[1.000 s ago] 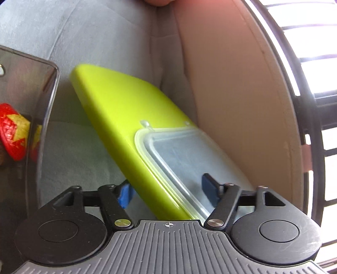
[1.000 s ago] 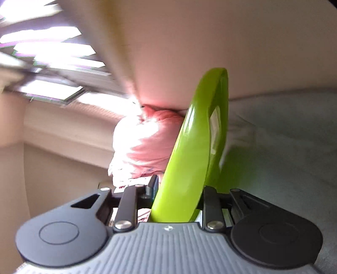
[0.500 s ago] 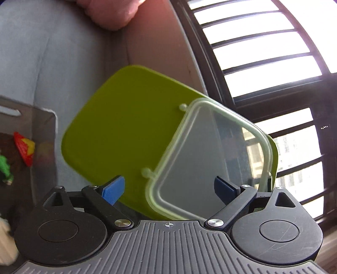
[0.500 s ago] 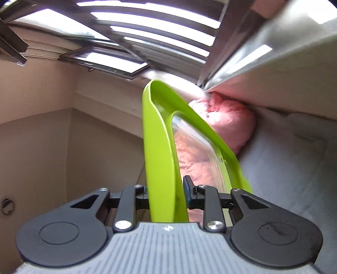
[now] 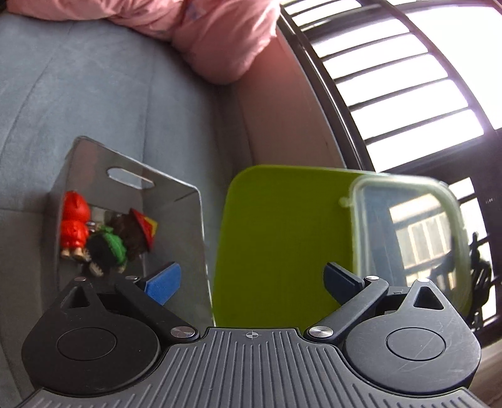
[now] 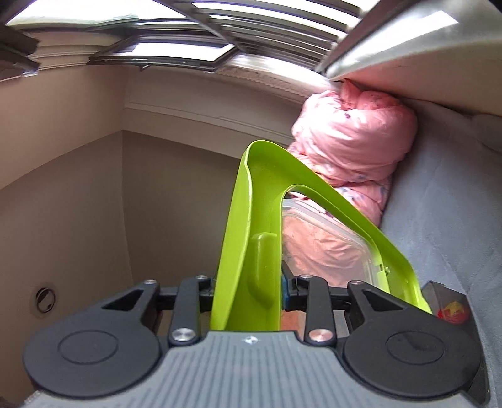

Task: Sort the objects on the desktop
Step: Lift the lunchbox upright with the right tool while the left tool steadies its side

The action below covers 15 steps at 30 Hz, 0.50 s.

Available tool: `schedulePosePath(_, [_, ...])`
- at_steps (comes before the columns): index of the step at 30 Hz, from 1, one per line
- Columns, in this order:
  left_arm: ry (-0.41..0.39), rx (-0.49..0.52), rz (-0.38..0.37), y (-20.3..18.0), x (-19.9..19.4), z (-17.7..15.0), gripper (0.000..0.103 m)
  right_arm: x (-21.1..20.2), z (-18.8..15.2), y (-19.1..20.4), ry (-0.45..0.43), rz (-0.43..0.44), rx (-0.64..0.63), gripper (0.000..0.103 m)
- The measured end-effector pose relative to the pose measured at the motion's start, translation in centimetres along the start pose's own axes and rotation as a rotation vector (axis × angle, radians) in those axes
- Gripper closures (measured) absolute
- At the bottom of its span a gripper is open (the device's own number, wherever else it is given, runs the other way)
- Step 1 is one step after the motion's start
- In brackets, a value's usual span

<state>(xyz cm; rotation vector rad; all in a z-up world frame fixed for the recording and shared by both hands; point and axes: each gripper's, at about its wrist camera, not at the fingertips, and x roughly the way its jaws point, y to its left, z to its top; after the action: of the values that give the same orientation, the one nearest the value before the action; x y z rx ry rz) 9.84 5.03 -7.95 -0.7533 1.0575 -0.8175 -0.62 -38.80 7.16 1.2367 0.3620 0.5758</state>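
My right gripper is shut on the edge of a lime-green lid with a clear window, held up in the air. In the left wrist view the same green lid and its clear window fill the middle and right. My left gripper is open and empty, its blue pads spread wide in front of the lid. A clear smoky bin at the left holds a red figure, a green one and a brown one with a red hat.
The bin stands on a grey-blue couch seat. A pink bundle of bedding lies at the back against a beige ledge, also in the right wrist view. Barred windows are on the right.
The green lid has been lifted off the couch and tilted up. My left gripper let go of it, opened wide and pulled back. The bin with the figures has come into view.
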Motion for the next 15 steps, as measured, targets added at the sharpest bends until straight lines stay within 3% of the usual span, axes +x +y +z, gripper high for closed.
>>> schedulePosePath(3, [0.038, -0.064, -0.083, 1.7, 1.4, -1.9, 0.0, -0.8, 0.9, 3.2, 0.0, 0.034, -0.025, 0.069])
schedulePosePath(6, [0.067, -0.131, -0.213, 2.9, 3.7, -2.1, 0.0, -0.8, 1.8, 5.7, 0.007, 0.054, -0.011, 0.069])
schedulePosePath(11, [0.116, -0.203, -0.539, 3.2, 7.1, -3.0, 0.0, 0.1, 1.7, 8.3, 0.061, 0.096, 0.019, 0.069])
schedulePosePath(12, [0.112, -0.206, -0.573, 3.0, 7.3, -3.1, 0.0, 0.3, 1.4, 8.3, 0.077, 0.109, 0.032, 0.069])
schedulePosePath(15, [0.083, -0.176, -0.533, 2.4, 6.0, -2.8, 0.0, 0.6, 1.0, 7.6, 0.111, 0.136, 0.074, 0.068])
